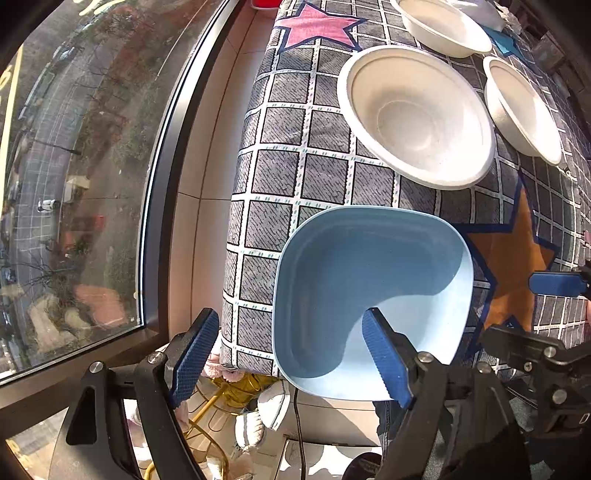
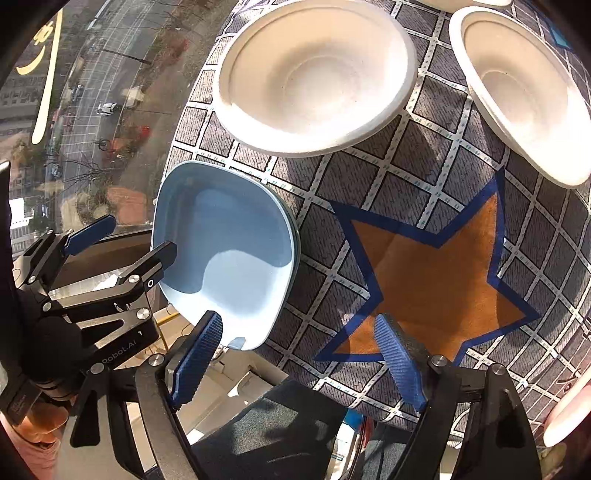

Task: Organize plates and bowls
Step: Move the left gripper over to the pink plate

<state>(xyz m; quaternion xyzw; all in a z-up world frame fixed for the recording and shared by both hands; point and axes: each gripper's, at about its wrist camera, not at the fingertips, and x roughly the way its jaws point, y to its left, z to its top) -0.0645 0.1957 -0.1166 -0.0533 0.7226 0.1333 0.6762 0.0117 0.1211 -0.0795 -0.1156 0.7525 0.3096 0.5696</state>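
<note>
A light blue square dish lies on the near left corner of the table and overhangs the edge. In the right wrist view a darker rim shows under the blue dish on its right side. My left gripper is open and points down; one finger is over the dish's inside, the other is off the table, and neither pad touches the rim. My right gripper is open and empty over the orange star, to the right of the dish. Three white bowls stand upright beyond.
The table wears a grey checked cloth with pink and orange stars. A large window runs along the left, close to the table's edge. Below the corner are slippers and a yellow wire frame. Another white rim shows at the lower right.
</note>
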